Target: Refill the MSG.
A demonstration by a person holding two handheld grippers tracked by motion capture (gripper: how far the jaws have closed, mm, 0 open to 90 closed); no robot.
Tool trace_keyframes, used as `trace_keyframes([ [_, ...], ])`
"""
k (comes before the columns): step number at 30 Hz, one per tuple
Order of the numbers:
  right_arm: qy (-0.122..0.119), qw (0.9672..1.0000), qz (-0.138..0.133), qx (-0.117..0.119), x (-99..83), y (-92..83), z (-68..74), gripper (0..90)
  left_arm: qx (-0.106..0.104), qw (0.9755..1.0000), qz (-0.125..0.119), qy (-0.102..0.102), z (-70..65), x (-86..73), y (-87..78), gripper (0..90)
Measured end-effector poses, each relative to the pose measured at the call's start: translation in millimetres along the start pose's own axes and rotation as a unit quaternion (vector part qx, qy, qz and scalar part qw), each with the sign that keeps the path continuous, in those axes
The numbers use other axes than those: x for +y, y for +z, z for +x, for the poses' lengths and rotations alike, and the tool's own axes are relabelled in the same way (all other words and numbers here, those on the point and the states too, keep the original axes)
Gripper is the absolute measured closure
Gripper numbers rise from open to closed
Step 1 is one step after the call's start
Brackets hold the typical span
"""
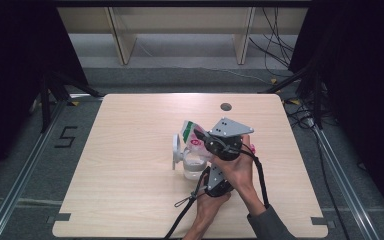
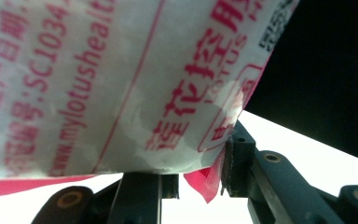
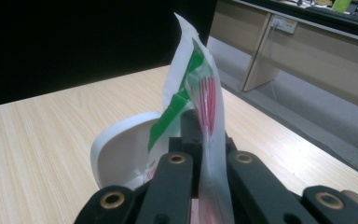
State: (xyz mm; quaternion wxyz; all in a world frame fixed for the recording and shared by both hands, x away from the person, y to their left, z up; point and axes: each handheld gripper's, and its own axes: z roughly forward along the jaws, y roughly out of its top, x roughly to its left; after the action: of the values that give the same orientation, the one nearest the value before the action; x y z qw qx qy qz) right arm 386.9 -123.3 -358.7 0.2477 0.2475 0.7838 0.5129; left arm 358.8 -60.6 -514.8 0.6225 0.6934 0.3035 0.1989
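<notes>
Packet [image 3: 200,107] between both grippers' jaws.

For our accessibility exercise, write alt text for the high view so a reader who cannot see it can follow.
A person's two hands hold grippers around a white, red and green printed bag, tilted over a clear container with its white lid open. They work near the middle of a light wooden table.

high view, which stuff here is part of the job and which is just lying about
In the job:
- printed plastic bag, pinched by both claws
- clear container with its white lid flipped open, under the bag
- left claw
- right claw

Just lying about:
- cables on the floor beyond the table
- wooden bench at the back
</notes>
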Motion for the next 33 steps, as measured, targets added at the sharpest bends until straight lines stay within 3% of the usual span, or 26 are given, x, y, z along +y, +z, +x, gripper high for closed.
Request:
trace_keyframes([
  [4, 0.003, 1.0000, 0.005, 0.004, 1.1, -0.2, -0.3, 90.0, 0.005, 1.0000, 0.000, 0.008, -0.2, 1.5, 0.4, 71.6],
  [6, 0.002, 1.0000, -0.001, 0.001, 1.5, -0.2, -3.2, 90.0, 0.006, 0.9999, -0.006, -0.007, -1.4, 2.1, 2.6, 71.7],
  [10, 0.014, 0.9998, -0.002, 0.016, 2.0, -0.4, -7.9, 90.0, 0.007, 0.9999, -0.007, -0.006, -3.3, 3.7, 3.8, 71.7],
  [16, 0.008, 0.9999, 0.006, 0.009, 2.0, 0.6, -12.9, 90.0, 0.005, 0.9998, -0.011, -0.018, -6.7, 2.4, 4.4, 71.7],
  [23, 0.012, 0.9998, 0.009, 0.015, 2.1, 5.6, -10.1, 90.0, 0.006, 0.9996, -0.015, -0.021, -4.4, 0.9, 1.8, 71.7],
  [33, -0.001, 0.9998, 0.007, 0.016, 2.8, 9.7, -7.5, 90.0, 0.008, 0.9994, -0.021, -0.025, -3.7, 1.7, -0.3, 71.8],
])
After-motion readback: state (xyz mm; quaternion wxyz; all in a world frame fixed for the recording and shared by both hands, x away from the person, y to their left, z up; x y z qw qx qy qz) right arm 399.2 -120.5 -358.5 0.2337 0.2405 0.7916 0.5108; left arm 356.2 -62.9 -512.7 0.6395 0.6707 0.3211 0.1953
